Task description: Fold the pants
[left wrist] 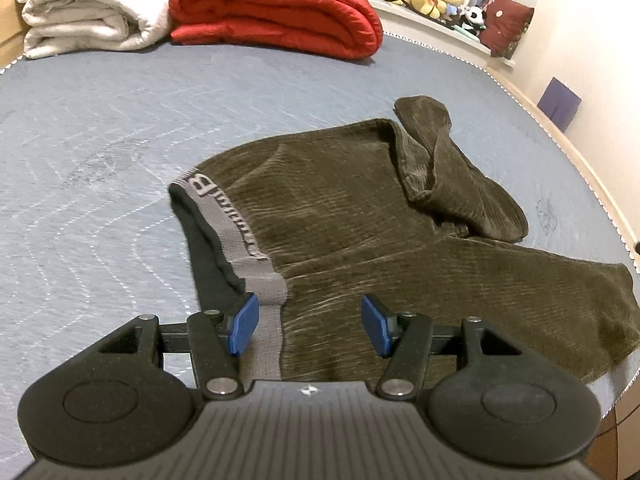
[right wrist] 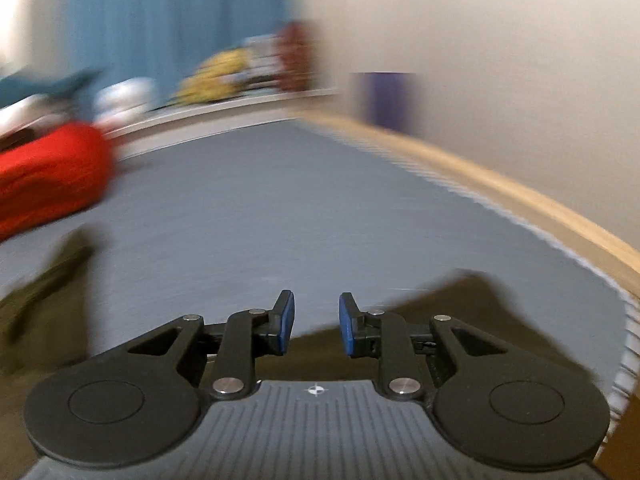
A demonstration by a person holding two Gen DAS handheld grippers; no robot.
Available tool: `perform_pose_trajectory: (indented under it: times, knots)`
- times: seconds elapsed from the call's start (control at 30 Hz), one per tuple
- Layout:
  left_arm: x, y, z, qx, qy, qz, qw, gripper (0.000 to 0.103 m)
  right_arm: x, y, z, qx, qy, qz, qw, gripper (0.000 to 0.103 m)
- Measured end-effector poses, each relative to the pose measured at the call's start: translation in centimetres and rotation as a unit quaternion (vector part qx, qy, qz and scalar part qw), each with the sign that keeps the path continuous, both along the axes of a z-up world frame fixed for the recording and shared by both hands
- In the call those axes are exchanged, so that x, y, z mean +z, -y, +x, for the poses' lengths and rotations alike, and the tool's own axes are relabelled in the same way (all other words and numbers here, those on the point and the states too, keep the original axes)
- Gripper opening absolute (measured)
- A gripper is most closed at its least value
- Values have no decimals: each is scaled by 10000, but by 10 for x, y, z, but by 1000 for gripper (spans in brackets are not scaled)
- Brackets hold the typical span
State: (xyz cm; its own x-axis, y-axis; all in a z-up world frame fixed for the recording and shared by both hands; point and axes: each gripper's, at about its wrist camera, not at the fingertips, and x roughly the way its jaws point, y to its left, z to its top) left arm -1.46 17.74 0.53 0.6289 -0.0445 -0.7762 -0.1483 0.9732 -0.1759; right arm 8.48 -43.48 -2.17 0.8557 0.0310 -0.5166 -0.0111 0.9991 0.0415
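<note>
1. Nearest in the left wrist view, our left gripper [left wrist: 310, 326] hangs over the lower middle of the frame with its blue pads [left wrist: 243, 325] well apart and nothing between them. The risk: if we close here we may catch only the grey waistband [left wrist: 240, 236] and drag the top layer off the one below.

2. Our right gripper [right wrist: 316, 322] sits low in the centre of its own view, pads a narrow gap apart and empty. That picture is smeared, so we cannot tell exactly what cloth lies under it; reaching for a hem on this view alone could mean pinching air or the mattress cover.

3. The pants [left wrist: 360, 216], dark olive corduroy, lie across the centre and right of the left view on the grey quilted mattress [left wrist: 100, 140]. One leg [left wrist: 452, 176] is already thrown back over the seat and sits bunched and skewed. Folding again over that lump would likely give a crooked, thick bundle.

4. The other leg's end [left wrist: 592, 312] lies near the mattress edge at the right of the frame; a careless pull could slide it off the side.

5. Farther back, upper left, the red folded quilt [left wrist: 280, 12] and the cream blanket [left wrist: 88, 12] stand well apart from the pants, so we judge them no obstacle.
</note>
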Motion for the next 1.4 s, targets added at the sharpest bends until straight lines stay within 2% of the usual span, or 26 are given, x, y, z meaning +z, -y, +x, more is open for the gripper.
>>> perform_pose_trajectory:
  times: [0.07,0.13,0.27,0.33,0.47,0.57,0.63,0.67,0.73,0.77,0.9,1.1,1.2,1.27,1.3,1.33,1.37,1.4]
  knots:
    - [3,-9,-2,-113,56,117,9999,62,10,-51,-3,804,-78,-160,9966,28]
    - [2,-20,-3,-234,3,216,9995,62,18,-92,-12,1383,-181,-137,9901,30]
    - [-13,-45,-4,-161,-231,108,9995,56,15,-174,-49,2563,-452,-319,9650,31]
    - [-20,-53,-4,-137,-237,-50,9996,55,7,-214,-77,3181,-569,-509,9450,31]
    - [-34,-57,-1,-158,-399,-400,9983,57,-14,-271,-106,4220,-861,-702,8998,31]
    - [-46,-52,4,-215,-614,-484,9967,63,-32,-300,-130,4807,-930,-1108,8649,33]
    - [-54,-46,7,-267,-761,-402,9959,65,-43,-308,-141,5133,-1031,-1293,8422,37]
    - [-59,-42,8,-308,-834,-375,9953,65,-46,-310,-146,5237,-1054,-1370,8342,40]
    - [-67,-38,9,-368,-937,-367,9942,67,-50,-311,-151,5400,-1097,-1518,8206,52]
    - [-71,-36,10,-383,-982,-364,9938,67,-53,-309,-151,5449,-1138,-1594,8153,53]
    - [-84,-34,13,-367,-1179,-351,9917,68,-68,-300,-139,5477,-1305,-1796,8067,56]
    - [-92,-33,20,-367,-1244,-451,9905,76,-65,-297,-134,5574,-1212,-1781,8018,57]
    - [-93,-30,22,-389,-1229,-386,9909,77,-69,-299,-130,5635,-1146,-1821,7976,56]
    - [-93,-27,23,-425,-1211,-344,9911,77,-77,-305,-125,5669,-1109,-1831,7955,52]
    - [-94,-25,23,-452,-1199,-304,9913,75,-76,-304,-125,5704,-1109,-1806,7936,45]
    - [-93,-24,22,-477,-1185,-251,9915,70,-77,-305,-125,5734,-1102,-1790,7919,36]
    - [-93,-23,22,-505,-1157,-193,9918,65,-76,-305,-126,5754,-1089,-1794,7905,33]
    - [-92,-22,20,-534,-1135,-152,9920,53,-76,-305,-127,5776,-1081,-1807,7887,27]
